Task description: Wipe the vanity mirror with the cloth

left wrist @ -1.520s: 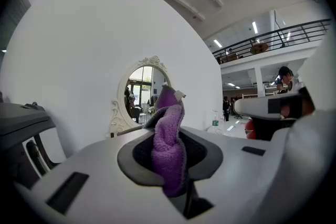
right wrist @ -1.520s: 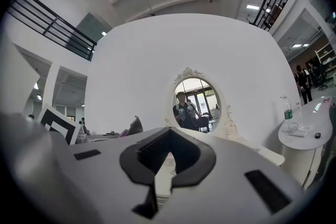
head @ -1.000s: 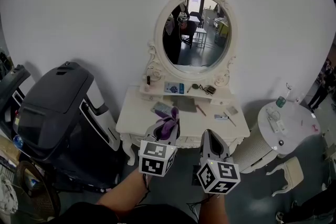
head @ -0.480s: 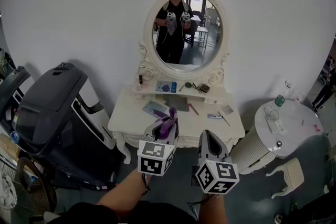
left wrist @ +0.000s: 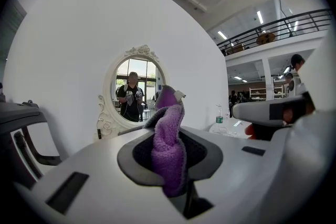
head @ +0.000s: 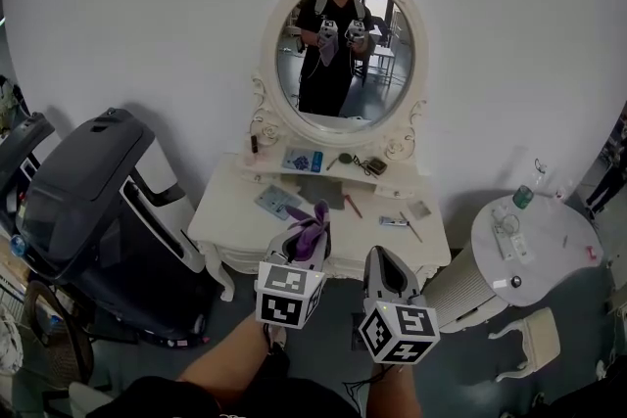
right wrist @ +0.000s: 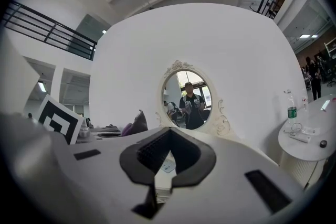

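The oval vanity mirror (head: 338,49) in its ornate white frame hangs on the wall above a white vanity table (head: 235,220). It reflects a person holding both grippers. My left gripper (head: 312,230) is held in front of the table's near edge, shut on a purple cloth (head: 313,222) that sticks up from the jaws. In the left gripper view the cloth (left wrist: 168,149) fills the jaw gap, with the mirror (left wrist: 134,94) far beyond it. My right gripper (head: 380,259) is beside the left, shut with nothing in it (right wrist: 167,157). The mirror (right wrist: 190,99) lies straight ahead of it.
A large black and white machine (head: 88,201) stands left of the table. A round white side table (head: 554,255) with a bottle (head: 522,196) is at the right, and a white stool (head: 534,333) sits below it. A blue box (head: 302,160) and small items lie on the vanity.
The view has swung so the mirror sits higher and more to the left, and the person's reflection is now centred in it. Both grippers keep their pose, the cloth still held.
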Action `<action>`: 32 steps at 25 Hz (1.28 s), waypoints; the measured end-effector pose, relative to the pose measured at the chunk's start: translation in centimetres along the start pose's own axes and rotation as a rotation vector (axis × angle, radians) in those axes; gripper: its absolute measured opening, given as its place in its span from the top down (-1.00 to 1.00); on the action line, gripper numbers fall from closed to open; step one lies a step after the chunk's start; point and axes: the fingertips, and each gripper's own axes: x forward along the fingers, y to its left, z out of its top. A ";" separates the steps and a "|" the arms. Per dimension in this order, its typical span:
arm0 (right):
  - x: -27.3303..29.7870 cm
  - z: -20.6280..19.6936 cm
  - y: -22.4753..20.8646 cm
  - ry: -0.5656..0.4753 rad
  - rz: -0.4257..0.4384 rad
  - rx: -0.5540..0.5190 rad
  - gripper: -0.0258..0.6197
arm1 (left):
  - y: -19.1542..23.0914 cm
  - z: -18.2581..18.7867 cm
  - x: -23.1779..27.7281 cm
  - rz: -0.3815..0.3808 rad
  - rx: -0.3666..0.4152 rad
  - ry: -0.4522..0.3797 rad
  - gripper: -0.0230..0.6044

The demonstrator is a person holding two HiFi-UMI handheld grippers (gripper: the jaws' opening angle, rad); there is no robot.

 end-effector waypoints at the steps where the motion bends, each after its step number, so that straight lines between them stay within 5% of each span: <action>1: 0.5 -0.2 -0.4 0.007 -0.001 0.001 0.91 | 0.3 -0.1 0.6 0.002 -0.003 0.002 0.72; 19: 14.5 1.9 -6.9 0.020 -0.137 -0.012 0.91 | 4.7 2.4 17.4 -0.158 -0.013 0.021 0.73; 32: 26.3 0.7 -5.3 0.048 -0.112 -0.021 0.91 | 13.9 2.4 25.0 -0.143 -0.044 0.031 0.72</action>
